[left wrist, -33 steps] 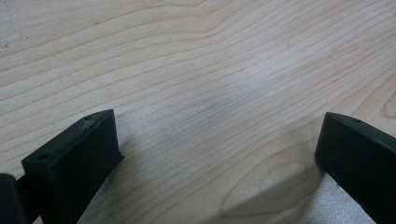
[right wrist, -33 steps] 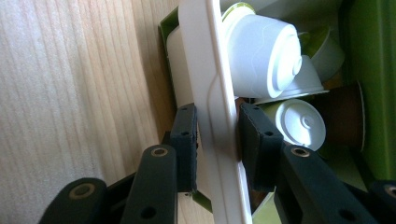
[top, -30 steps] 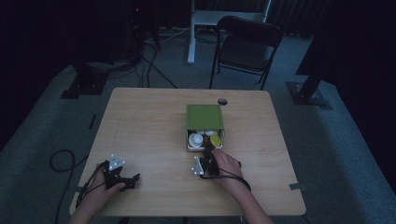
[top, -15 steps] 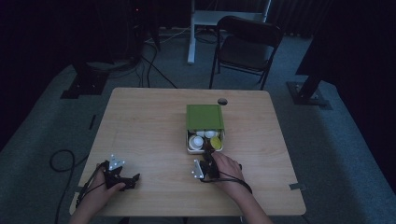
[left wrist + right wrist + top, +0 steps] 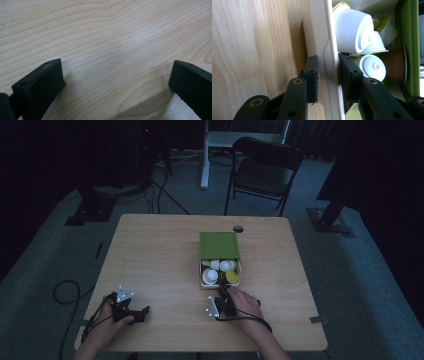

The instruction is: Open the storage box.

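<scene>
A green box [image 5: 219,245] lies mid-table with its white drawer [image 5: 220,286] slid out toward me. Several coffee capsules [image 5: 210,275] fill the drawer, most of them white, one yellow-green. My right gripper [image 5: 223,294] is shut on the drawer's front wall. In the right gripper view its two jaws [image 5: 328,77] press that white wall [image 5: 322,30] from both sides, with white capsules [image 5: 352,25], a brown one [image 5: 395,63] and the green box [image 5: 408,45] beyond. My left gripper [image 5: 144,313] rests open at the table's front left; its view [image 5: 117,82] has bare wood between the jaws.
A small dark round thing [image 5: 238,228] lies on the wooden table [image 5: 150,255] behind the box. A folding chair [image 5: 265,165] stands past the far edge. A cable [image 5: 65,290] loops on the floor at the left.
My right gripper has drawn back toward me with the drawer's front wall, so the drawer has slid further out of the green box. The left gripper has stayed put.
</scene>
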Demonstrator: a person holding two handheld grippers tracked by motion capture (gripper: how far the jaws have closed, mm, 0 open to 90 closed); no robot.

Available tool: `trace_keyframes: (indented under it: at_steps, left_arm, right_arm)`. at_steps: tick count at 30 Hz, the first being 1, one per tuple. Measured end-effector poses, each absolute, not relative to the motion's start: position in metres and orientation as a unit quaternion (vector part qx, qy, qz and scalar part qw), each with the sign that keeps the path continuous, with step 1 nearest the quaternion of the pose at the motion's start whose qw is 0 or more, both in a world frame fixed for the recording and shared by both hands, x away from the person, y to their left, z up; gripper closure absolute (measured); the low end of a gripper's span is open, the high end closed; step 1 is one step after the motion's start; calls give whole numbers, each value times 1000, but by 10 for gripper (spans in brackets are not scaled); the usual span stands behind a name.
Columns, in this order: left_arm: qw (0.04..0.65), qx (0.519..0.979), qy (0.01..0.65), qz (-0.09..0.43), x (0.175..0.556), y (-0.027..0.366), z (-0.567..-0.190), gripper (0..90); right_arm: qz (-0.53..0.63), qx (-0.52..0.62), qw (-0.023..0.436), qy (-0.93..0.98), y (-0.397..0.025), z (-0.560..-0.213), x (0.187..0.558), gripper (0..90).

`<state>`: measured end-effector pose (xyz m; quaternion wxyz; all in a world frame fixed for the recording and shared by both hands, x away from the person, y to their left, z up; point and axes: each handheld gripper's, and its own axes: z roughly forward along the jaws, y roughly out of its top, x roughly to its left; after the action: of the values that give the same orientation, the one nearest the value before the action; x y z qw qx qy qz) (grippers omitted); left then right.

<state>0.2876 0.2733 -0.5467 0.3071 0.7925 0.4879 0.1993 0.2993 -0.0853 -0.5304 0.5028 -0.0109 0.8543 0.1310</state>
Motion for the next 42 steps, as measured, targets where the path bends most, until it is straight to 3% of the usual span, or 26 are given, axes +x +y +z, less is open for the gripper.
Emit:
trace_keyframes:
  at_steps: [42]
  left_arm:
    - [307,791,490,200,287,273,-547,0]
  right_arm:
    - [132,-42,489,861,-85,-534,253,713]
